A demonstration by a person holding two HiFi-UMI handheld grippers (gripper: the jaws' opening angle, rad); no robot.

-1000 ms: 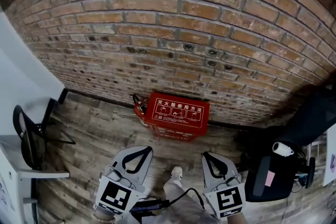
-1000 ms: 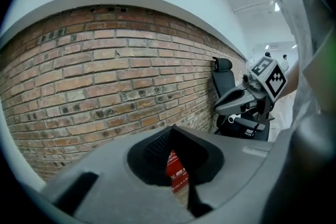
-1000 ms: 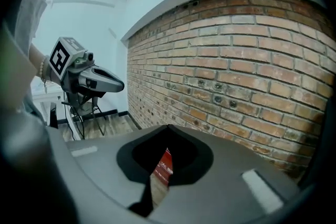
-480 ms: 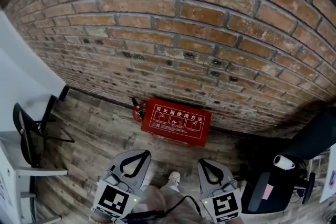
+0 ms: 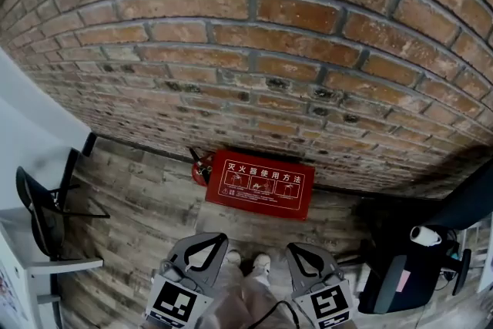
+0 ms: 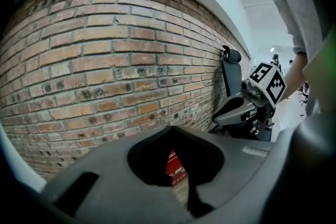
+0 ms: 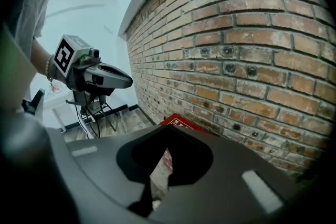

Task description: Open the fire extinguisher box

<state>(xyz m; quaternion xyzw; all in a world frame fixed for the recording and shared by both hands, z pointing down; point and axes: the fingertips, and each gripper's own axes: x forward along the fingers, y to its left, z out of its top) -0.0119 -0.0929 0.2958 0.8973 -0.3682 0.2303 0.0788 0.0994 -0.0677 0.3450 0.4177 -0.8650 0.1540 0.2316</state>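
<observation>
The red fire extinguisher box point(image 5: 259, 184) lies on the wooden floor against the foot of the brick wall, lid down, with white print on top. A red extinguisher part point(image 5: 201, 166) sticks out at its left end. Both grippers hang low in the head view, short of the box and not touching it. My left gripper point(image 5: 219, 237) is shut and empty, and so is my right gripper point(image 5: 293, 249). In the left gripper view the box point(image 6: 175, 164) shows through the hole behind the closed jaws. The right gripper view shows the box point(image 7: 181, 123) just past its jaws.
A black folding chair point(image 5: 40, 206) stands at the left by a white wall. A dark office chair point(image 5: 400, 267) with a white cylinder point(image 5: 423, 235) on it stands at the right. The person's shoes point(image 5: 260, 262) are between the grippers.
The person has stepped closer to the wall. The box now lies lower and nearer in the head view, and both grippers have come closer to it, still shut.
</observation>
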